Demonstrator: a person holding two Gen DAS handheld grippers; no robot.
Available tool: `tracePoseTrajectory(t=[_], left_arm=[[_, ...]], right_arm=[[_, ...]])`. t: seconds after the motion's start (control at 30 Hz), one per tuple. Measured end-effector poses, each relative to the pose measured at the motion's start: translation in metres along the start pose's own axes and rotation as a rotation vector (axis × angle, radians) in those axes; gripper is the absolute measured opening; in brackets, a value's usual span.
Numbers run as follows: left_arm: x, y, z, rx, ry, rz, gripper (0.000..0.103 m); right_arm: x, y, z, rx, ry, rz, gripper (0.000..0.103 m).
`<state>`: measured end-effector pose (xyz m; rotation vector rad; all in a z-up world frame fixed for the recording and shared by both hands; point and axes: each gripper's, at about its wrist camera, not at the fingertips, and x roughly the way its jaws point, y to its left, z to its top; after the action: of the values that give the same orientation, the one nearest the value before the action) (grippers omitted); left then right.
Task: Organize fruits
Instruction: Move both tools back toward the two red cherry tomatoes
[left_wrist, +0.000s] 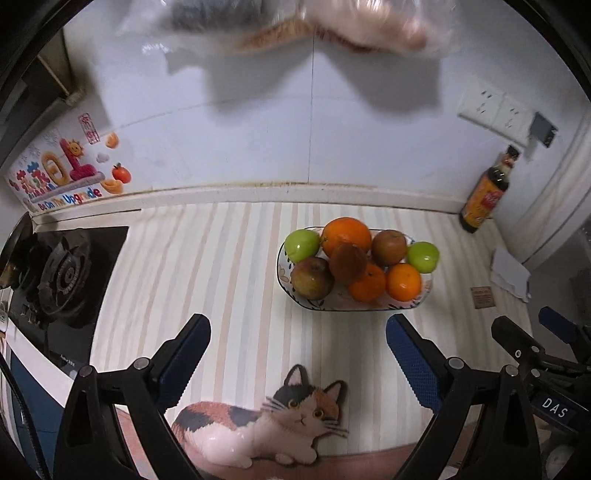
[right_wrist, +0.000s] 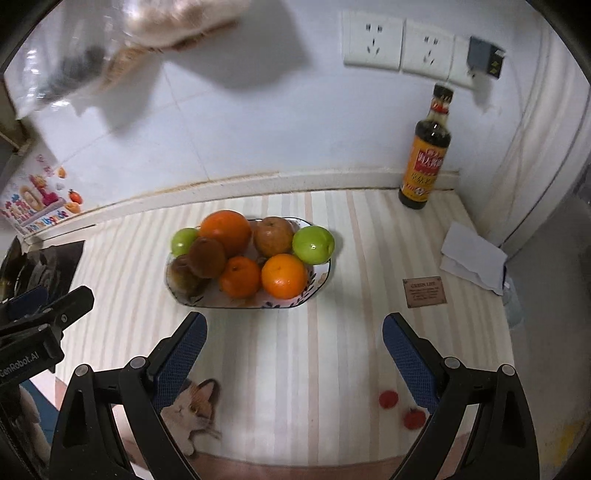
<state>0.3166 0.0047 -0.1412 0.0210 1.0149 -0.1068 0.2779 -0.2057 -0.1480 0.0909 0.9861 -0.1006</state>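
My left gripper (left_wrist: 297, 350) and right gripper (right_wrist: 293, 349) both wide, empty. Fruits piled in bowl (right_wrist: 317, 282) mid-counter, toward back edge. Two small red fruits (right_wrist: 388, 399) loose near front edge; I judge those left.

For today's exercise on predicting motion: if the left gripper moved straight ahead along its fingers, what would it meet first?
Probably the fruit plate. The left gripper is open and empty, with the plate's near rim just beyond its fingertips; the nearest fruit is a small orange. Depth is uncertain.

Wall sticker (left_wrist: 64, 173) reads "Be On The Upgrade"; right gripper (left_wrist: 554, 406) "DAS"; left gripper (right_wrist: 26, 354) "GenRobot.AI".
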Motion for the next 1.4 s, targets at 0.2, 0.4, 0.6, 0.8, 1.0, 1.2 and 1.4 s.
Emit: tracePoseTrajectory(t=[0.2,0.4,0.6,0.8,1.0,1.2,1.4], left_arm=[[-0.054,0.006,-0.020,0.008,-0.080,-0.021,0.097],[-0.096,0.011,-0.041,0.016,-0.127,-0.042,0.097],[-0.121,0.009,-0.057,0.035,-0.159,-0.050,0.097],[-0.137,0.002,-0.065,0.041,-0.181,-0.054,0.097],[-0.136,-0.008,-0.064,0.013,-0.170,-0.047,0.097],[-0.114,-0.028,-0.055,0.009,-0.136,-0.042,0.103],[-0.056,-0.067,-0.051,0.061,-0.036,0.008,0.103]], right_arm=[[-0.066,0.011,-0.021,0.007,-0.085,-0.001,0.098],[-0.120,0.019,-0.042,0.007,-0.143,-0.019,0.098],[-0.159,0.024,-0.059,-0.005,-0.185,-0.026,0.098],[-0.179,0.025,-0.068,-0.014,-0.210,-0.019,0.098],[-0.179,0.018,-0.065,-0.017,-0.209,0.016,0.099],[-0.160,-0.019,-0.051,0.065,-0.181,0.083,0.099],[-0.089,-0.092,-0.045,0.188,-0.046,0.074,0.099]])
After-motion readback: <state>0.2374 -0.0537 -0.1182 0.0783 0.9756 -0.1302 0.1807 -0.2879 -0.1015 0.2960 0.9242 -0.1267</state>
